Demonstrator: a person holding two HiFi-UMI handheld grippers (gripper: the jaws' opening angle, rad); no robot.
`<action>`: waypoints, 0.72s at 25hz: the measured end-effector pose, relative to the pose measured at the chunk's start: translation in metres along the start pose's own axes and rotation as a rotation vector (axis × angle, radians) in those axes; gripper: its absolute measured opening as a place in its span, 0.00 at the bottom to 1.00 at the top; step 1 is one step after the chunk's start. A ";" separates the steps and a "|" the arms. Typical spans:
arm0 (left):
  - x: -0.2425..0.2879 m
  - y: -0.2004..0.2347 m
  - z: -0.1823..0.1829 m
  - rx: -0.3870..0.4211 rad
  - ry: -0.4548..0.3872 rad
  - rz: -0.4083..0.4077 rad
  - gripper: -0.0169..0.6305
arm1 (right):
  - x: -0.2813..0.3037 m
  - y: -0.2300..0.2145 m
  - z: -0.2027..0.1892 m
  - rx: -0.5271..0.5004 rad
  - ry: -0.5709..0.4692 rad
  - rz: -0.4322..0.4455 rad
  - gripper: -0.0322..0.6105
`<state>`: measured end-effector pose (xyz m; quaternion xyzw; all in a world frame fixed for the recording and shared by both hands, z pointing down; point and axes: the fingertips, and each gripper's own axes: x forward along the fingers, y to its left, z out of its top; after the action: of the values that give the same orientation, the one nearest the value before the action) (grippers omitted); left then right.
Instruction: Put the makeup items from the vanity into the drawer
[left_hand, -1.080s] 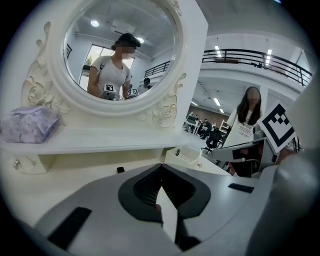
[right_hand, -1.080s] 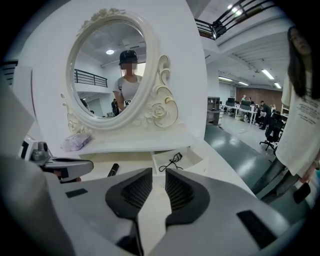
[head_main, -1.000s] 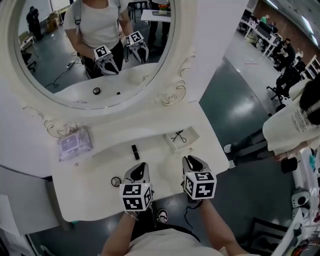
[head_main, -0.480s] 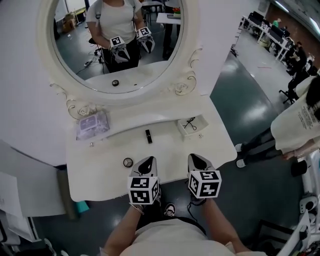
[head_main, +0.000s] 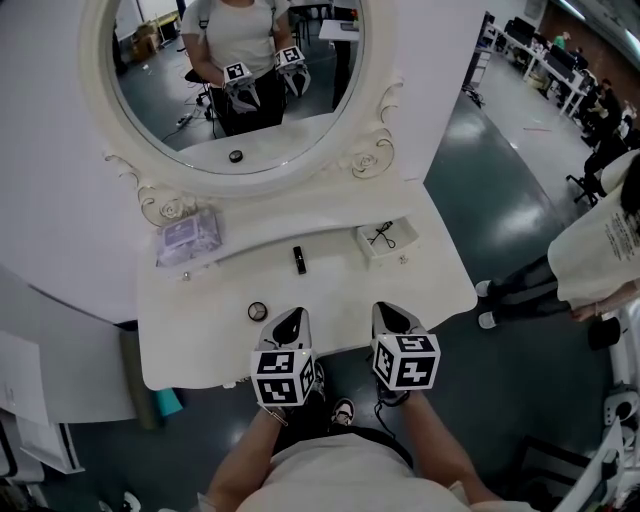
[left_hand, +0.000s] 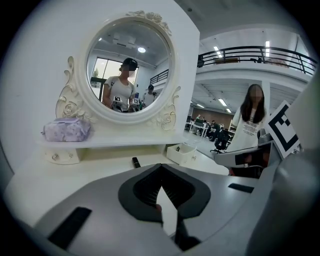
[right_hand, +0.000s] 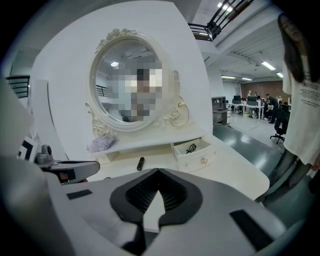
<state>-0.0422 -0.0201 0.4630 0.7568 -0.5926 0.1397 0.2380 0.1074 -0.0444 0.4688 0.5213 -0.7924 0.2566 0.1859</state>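
On the white vanity (head_main: 200, 340) lie a black lipstick tube (head_main: 298, 260), a small round compact (head_main: 258, 311) and a lilac pouch (head_main: 187, 238) on the raised shelf. The small drawer (head_main: 400, 243) at the right stands pulled open with a thin black item (head_main: 381, 237) inside. My left gripper (head_main: 290, 320) hovers at the table's front edge, just right of the compact, shut and empty. My right gripper (head_main: 390, 314) is beside it, also shut with nothing held. The tube (left_hand: 135, 162) and drawer (left_hand: 182, 152) lie beyond the left gripper (left_hand: 161, 167). They also show ahead of the right gripper (right_hand: 158, 172).
A large oval mirror (head_main: 235, 80) in an ornate frame rises behind the shelf. A second small drawer with a knob (head_main: 184, 275) sits shut under the pouch. A person in white (head_main: 600, 250) stands to the right on the dark floor.
Both grippers have drawn back from over the tabletop to its front edge. The items on the vanity have not moved.
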 end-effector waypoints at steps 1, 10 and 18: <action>0.001 0.000 0.001 0.004 -0.001 0.002 0.03 | 0.000 0.000 0.001 -0.002 -0.001 0.001 0.08; 0.008 0.008 0.006 -0.013 -0.003 0.013 0.03 | 0.011 0.006 0.006 -0.011 0.008 0.016 0.08; 0.018 0.032 0.006 -0.018 0.010 0.032 0.03 | 0.040 0.026 0.003 -0.045 0.059 0.057 0.08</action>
<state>-0.0689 -0.0442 0.4731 0.7441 -0.6047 0.1420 0.2457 0.0675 -0.0668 0.4828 0.4864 -0.8068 0.2590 0.2133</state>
